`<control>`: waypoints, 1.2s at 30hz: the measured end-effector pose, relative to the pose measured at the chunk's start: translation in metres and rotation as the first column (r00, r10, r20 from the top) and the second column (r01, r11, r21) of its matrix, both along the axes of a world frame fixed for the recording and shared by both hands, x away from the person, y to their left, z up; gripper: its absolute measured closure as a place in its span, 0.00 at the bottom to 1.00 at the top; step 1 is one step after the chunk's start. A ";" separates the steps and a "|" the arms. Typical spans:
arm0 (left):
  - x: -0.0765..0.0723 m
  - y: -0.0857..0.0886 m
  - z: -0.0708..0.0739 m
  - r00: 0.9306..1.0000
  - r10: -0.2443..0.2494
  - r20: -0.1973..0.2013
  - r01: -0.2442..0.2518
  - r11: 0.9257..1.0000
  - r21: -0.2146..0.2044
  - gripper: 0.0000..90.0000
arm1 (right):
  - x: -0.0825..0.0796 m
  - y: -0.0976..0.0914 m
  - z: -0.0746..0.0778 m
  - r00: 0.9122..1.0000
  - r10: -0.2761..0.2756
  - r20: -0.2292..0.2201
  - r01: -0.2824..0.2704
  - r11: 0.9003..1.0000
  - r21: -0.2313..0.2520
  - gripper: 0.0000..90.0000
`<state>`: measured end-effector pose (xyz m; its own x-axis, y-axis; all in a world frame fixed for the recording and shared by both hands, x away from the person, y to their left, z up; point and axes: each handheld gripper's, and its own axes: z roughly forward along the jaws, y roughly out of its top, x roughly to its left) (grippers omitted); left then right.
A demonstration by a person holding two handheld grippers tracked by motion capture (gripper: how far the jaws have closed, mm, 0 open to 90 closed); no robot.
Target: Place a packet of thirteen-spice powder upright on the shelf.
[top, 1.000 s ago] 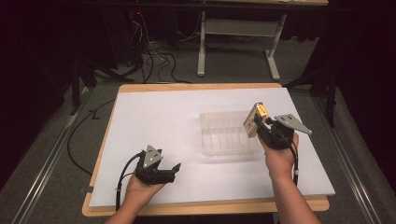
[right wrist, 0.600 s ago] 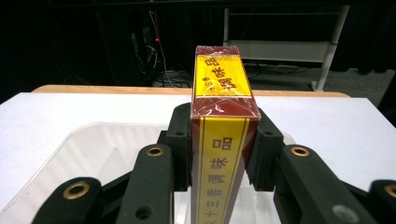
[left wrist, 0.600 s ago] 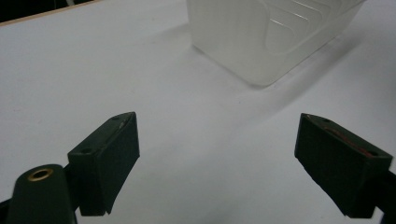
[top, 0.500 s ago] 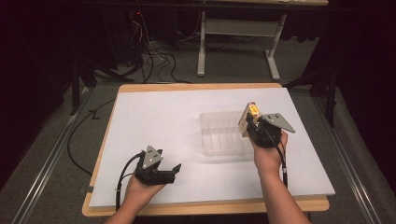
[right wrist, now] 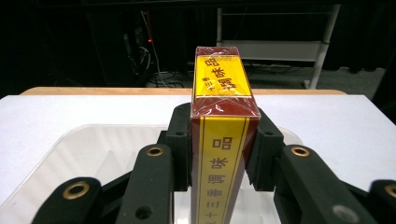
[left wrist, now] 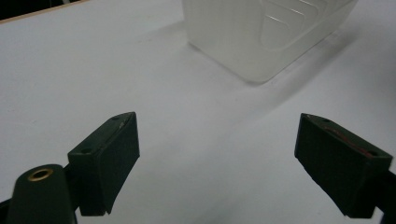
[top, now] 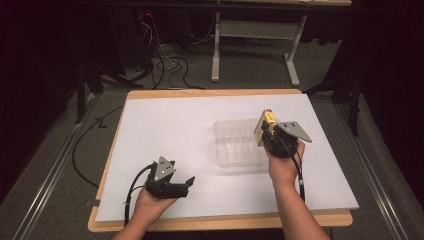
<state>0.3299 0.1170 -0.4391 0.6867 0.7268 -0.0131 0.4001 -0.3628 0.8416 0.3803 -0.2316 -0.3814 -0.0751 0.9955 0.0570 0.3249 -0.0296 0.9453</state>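
A clear plastic tray [top: 239, 143] lies right of the table's middle. My right gripper [top: 266, 131] hovers over the tray's right edge, shut on a red and yellow box [top: 265, 124] wrapped in film. In the right gripper view the box [right wrist: 222, 116] stands upright between the two pads, with the tray [right wrist: 88, 149] below it. My left gripper [top: 186, 184] rests near the front left of the table, open and empty, pointing right. In the left gripper view its jaws stand wide apart over bare white surface, and the tray's corner [left wrist: 261, 32] lies ahead.
A white sheet [top: 170, 130] covers the wooden table [top: 210, 93]. Beyond the far edge are a metal stand [top: 255, 45] and loose cables [top: 165, 65] on the floor. A cable [top: 132, 187] trails from the left gripper.
The right gripper has carried the box a little to the left, from beside the tray to over its right edge. The left gripper has stayed put.
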 end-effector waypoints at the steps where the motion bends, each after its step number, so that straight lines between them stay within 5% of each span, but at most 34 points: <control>1: 0.000 0.000 0.000 1.000 0.000 -0.001 0.000 1.000 0.001 0.16 | 0.000 0.000 0.000 1.000 -0.002 0.002 0.002 1.000 0.000 0.75; 21: 0.000 -0.001 -0.002 1.000 -0.001 -0.002 0.001 1.000 0.022 0.16 | 0.006 0.002 -0.007 0.999 -0.029 -0.013 0.029 1.000 0.000 0.75; 36: 0.000 -0.002 -0.003 1.000 -0.004 -0.009 0.004 1.000 0.029 0.16 | 0.011 0.005 -0.026 0.999 -0.026 -0.046 0.025 0.999 -0.029 0.75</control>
